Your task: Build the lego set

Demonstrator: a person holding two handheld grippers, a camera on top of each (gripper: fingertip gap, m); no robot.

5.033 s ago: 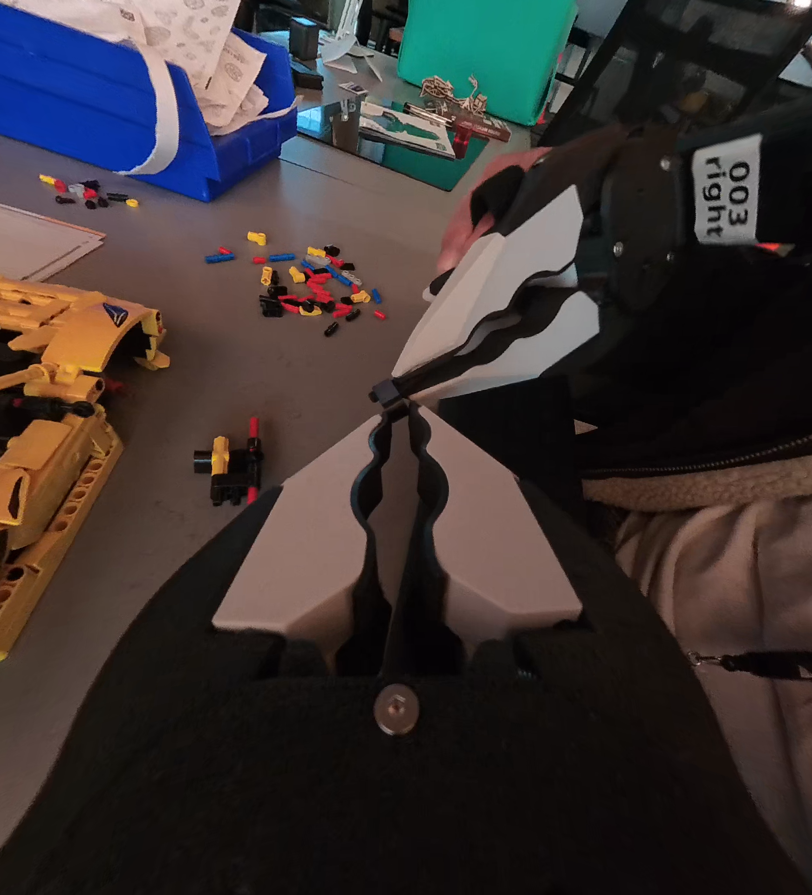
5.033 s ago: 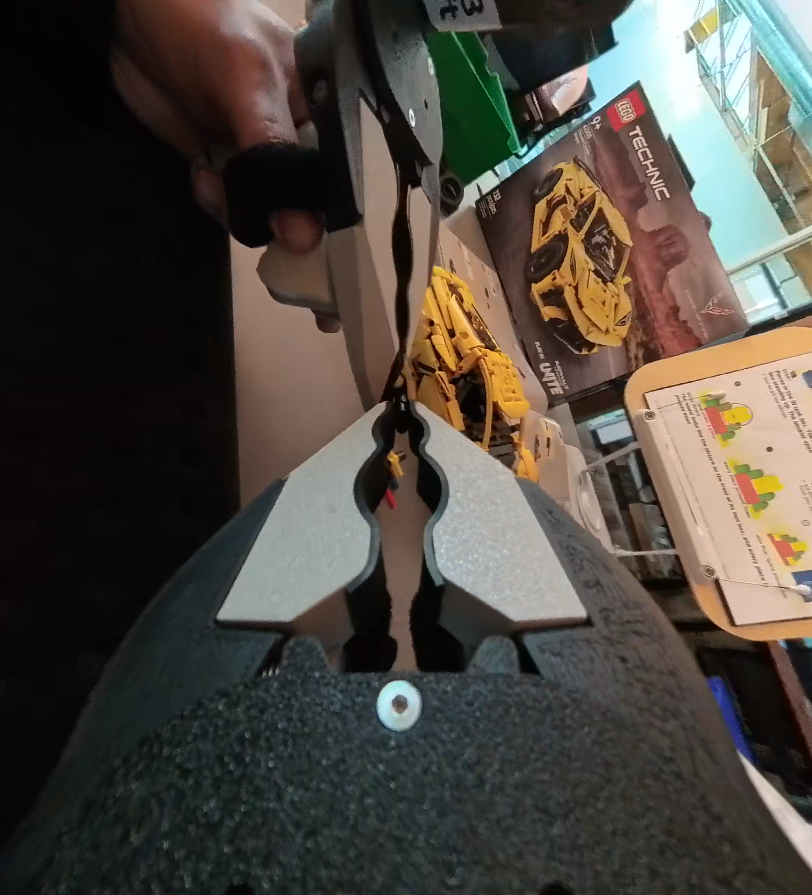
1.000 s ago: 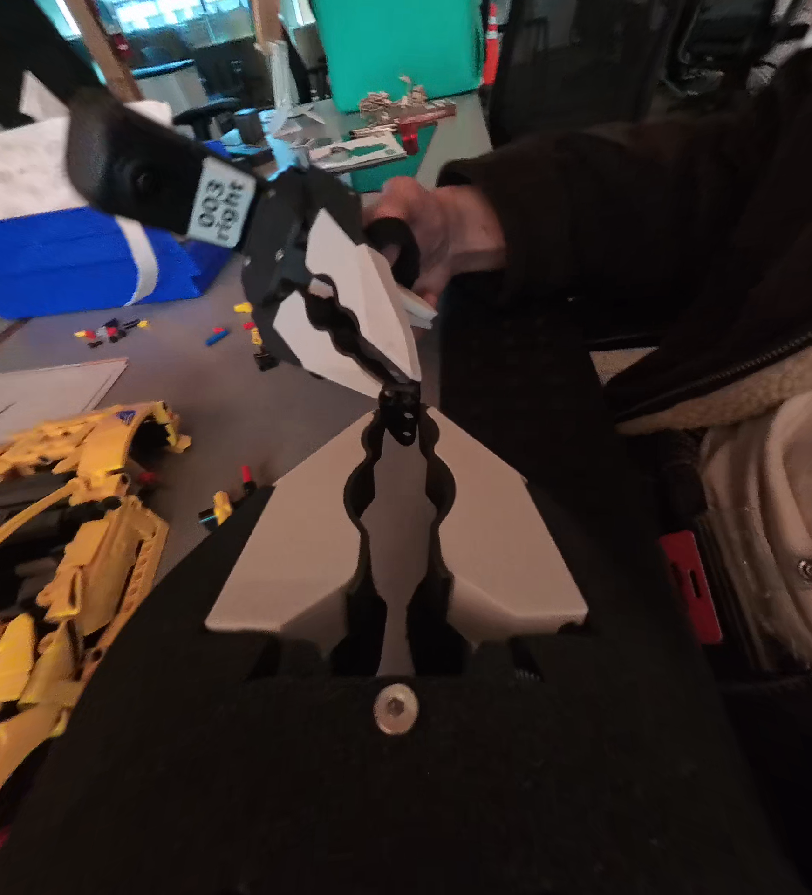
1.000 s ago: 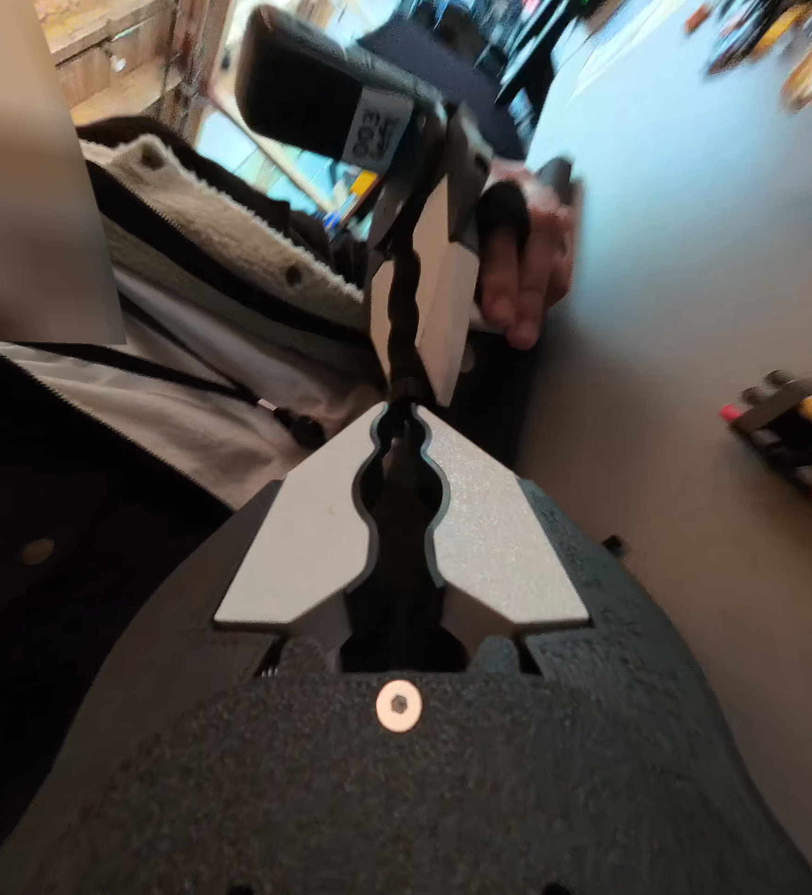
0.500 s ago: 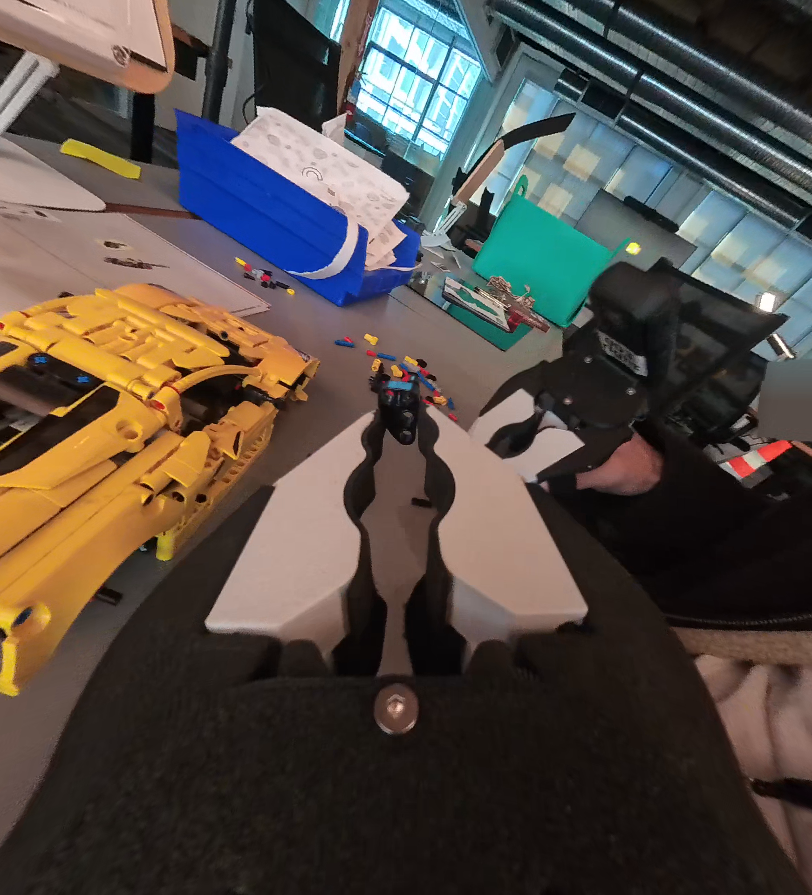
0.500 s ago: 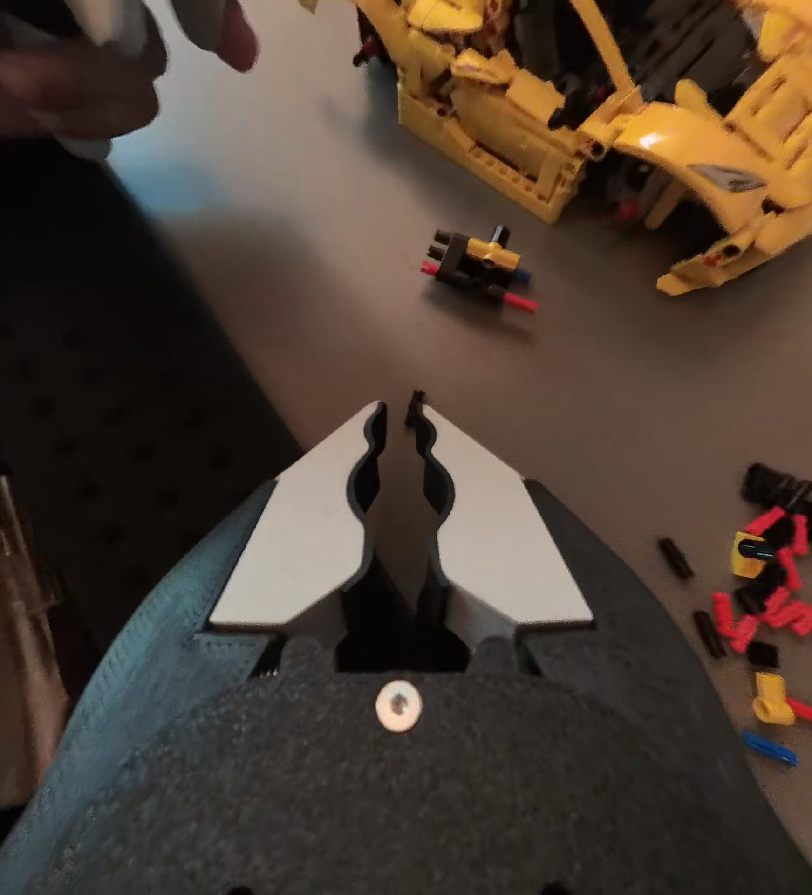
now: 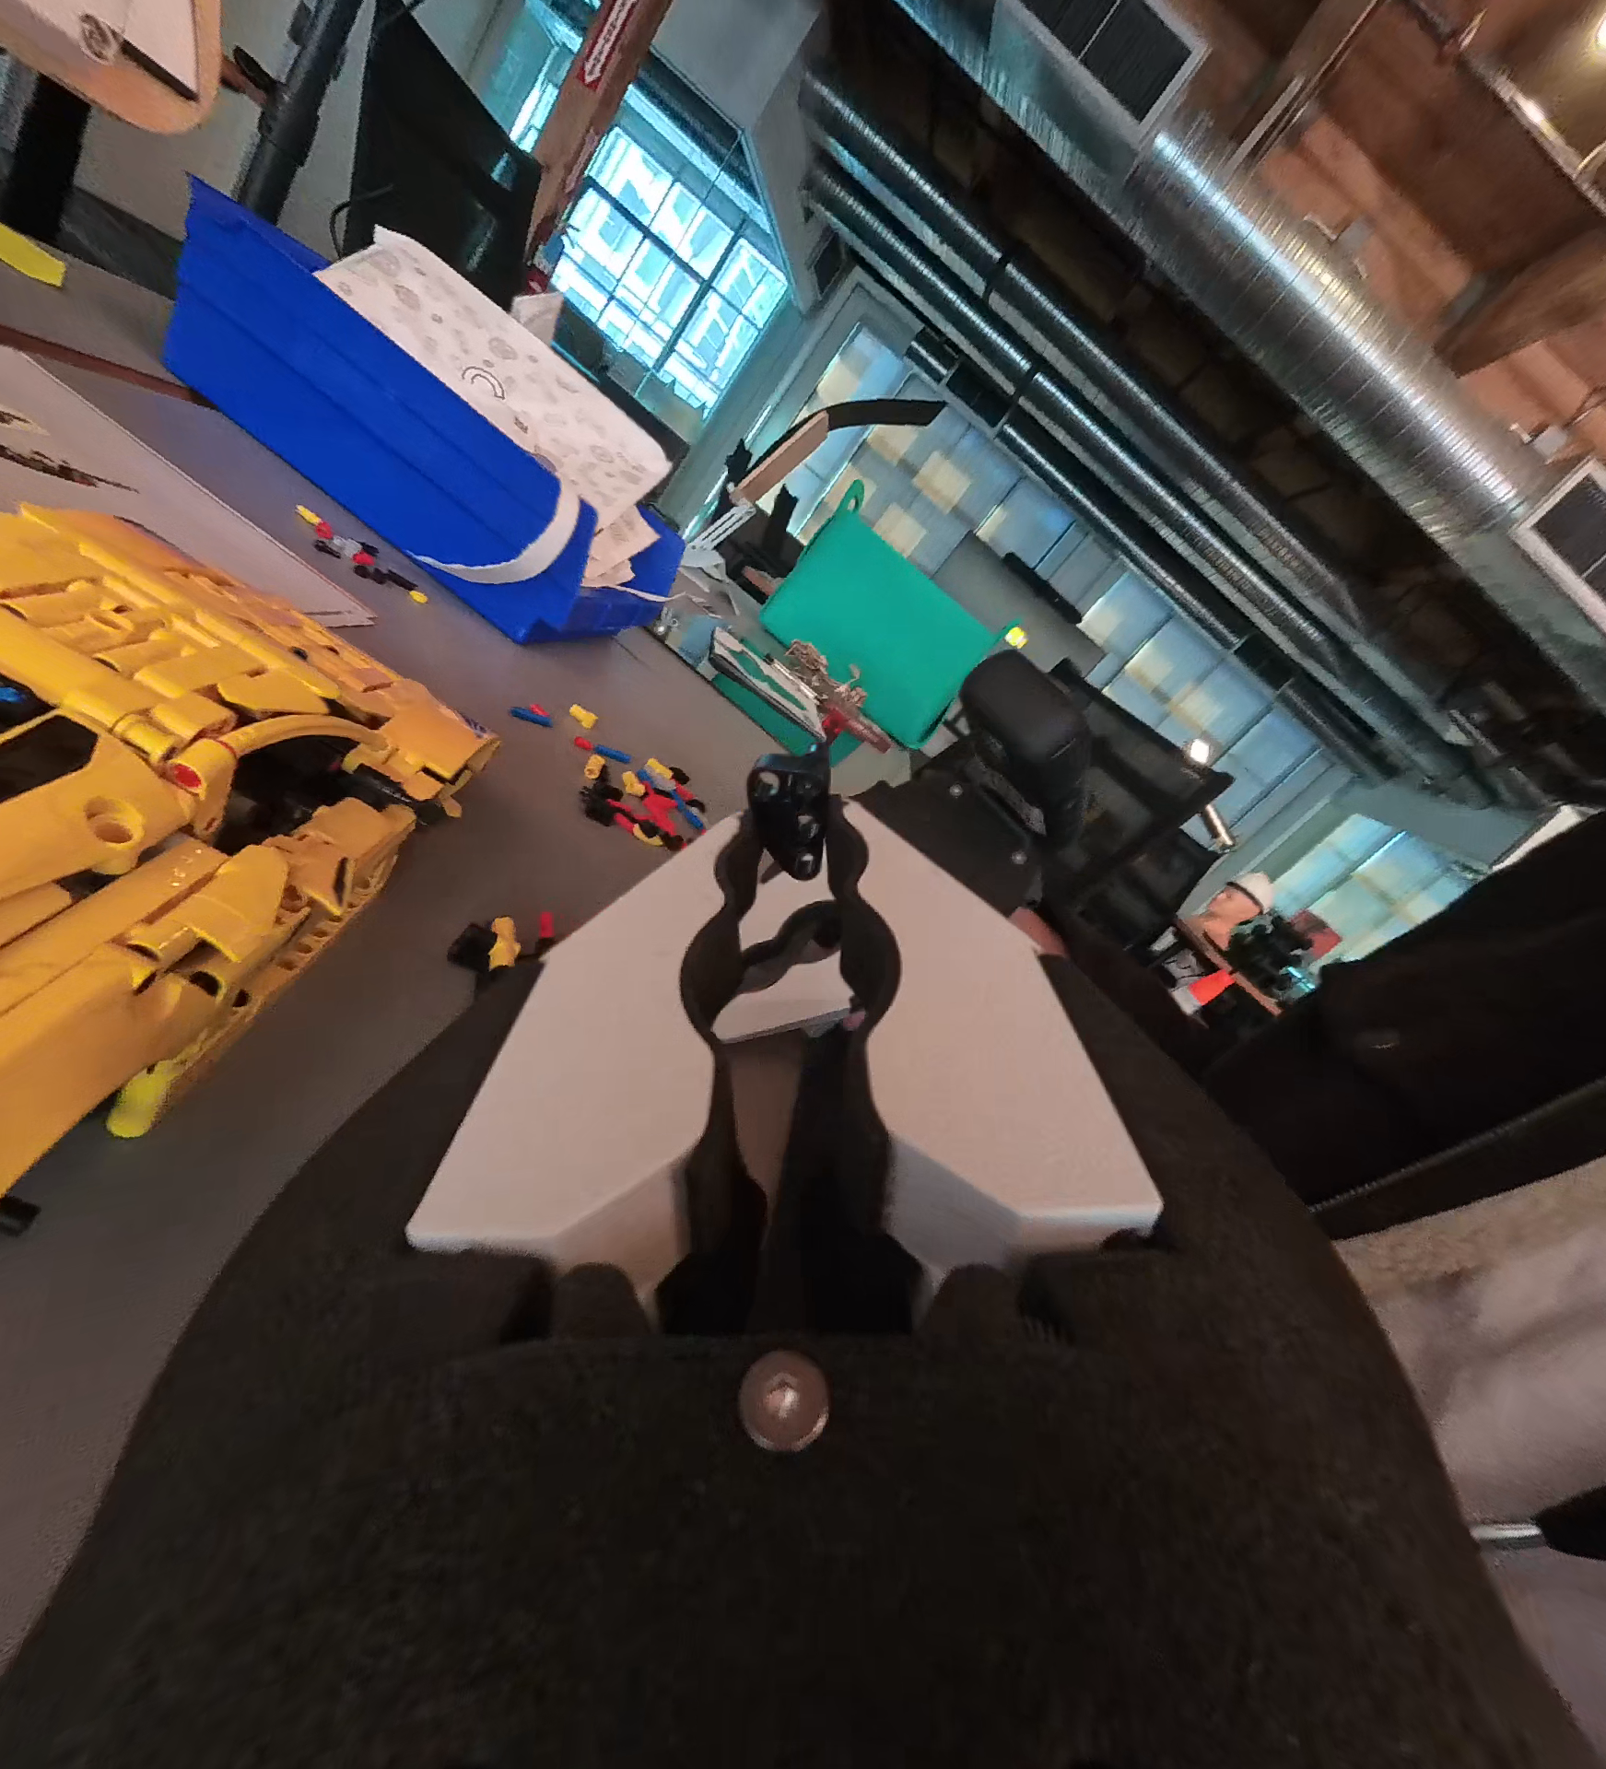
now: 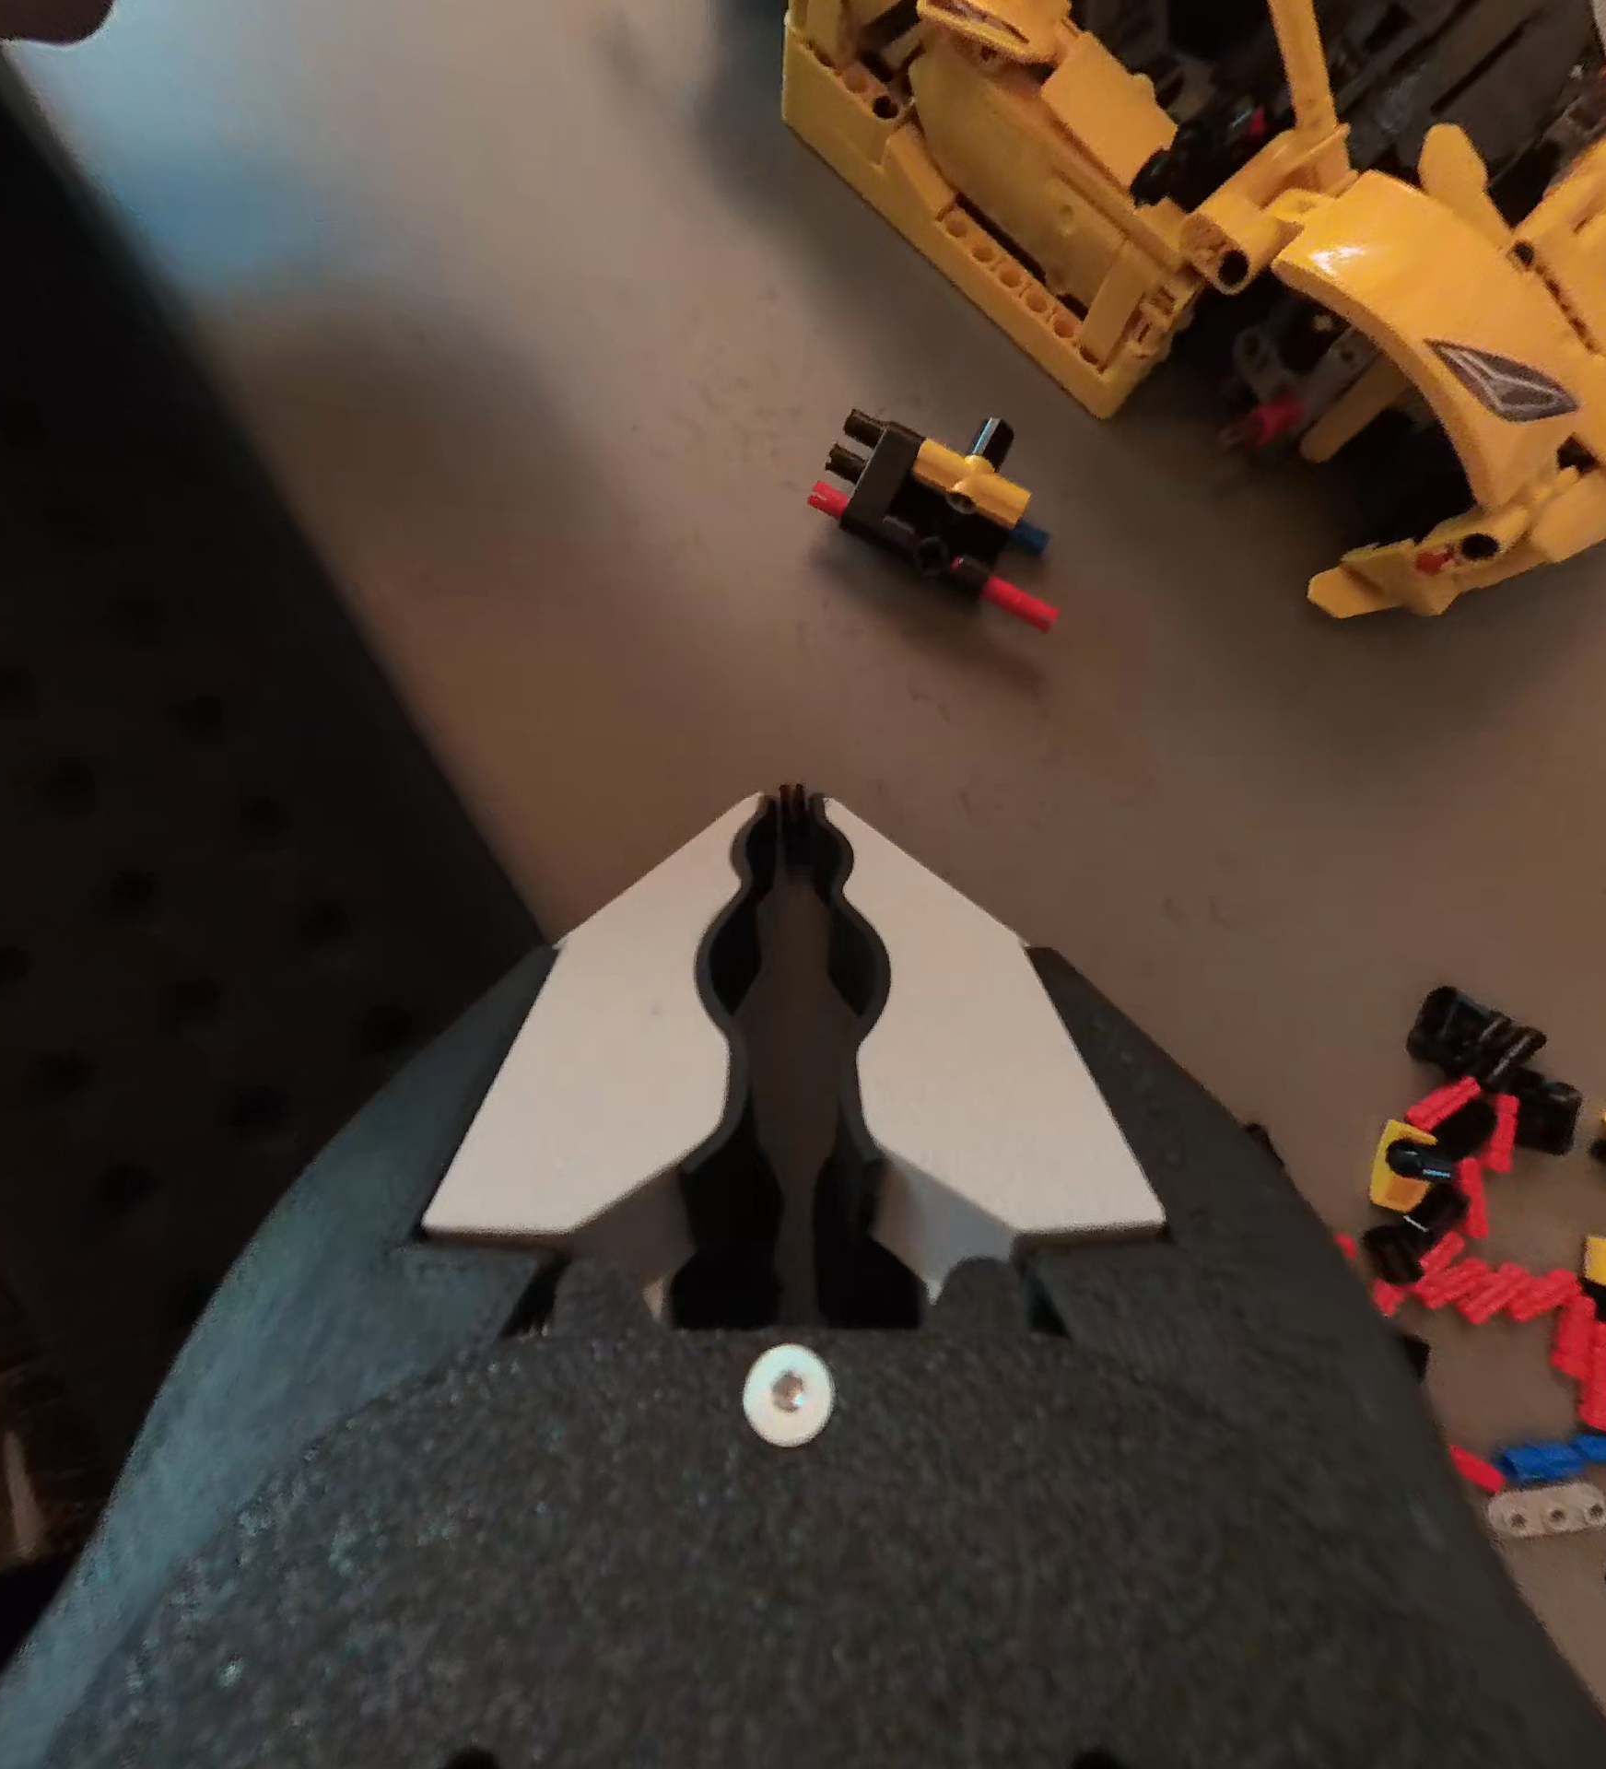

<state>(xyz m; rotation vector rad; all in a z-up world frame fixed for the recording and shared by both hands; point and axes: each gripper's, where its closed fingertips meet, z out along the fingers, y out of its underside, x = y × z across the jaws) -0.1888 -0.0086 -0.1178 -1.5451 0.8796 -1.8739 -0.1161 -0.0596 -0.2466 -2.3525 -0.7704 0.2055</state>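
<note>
Left wrist view: left gripper (image 7: 791, 835) clamped on black connector piece (image 7: 787, 825), yellow car (image 7: 138, 804) at 9 o'clock; we keep piece level.

Right wrist view: right gripper (image 8: 791, 802) pinching small black pin (image 8: 791, 800); sub-assembly (image 8: 935, 509) on tabletop (image 8: 511, 402) at 12 o'clock. We align pin squarely before pressing.

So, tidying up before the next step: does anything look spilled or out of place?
Nothing is damaged. Loose pins lie scattered on the table, and one small subassembly sits alone beside the yellow car.
</note>
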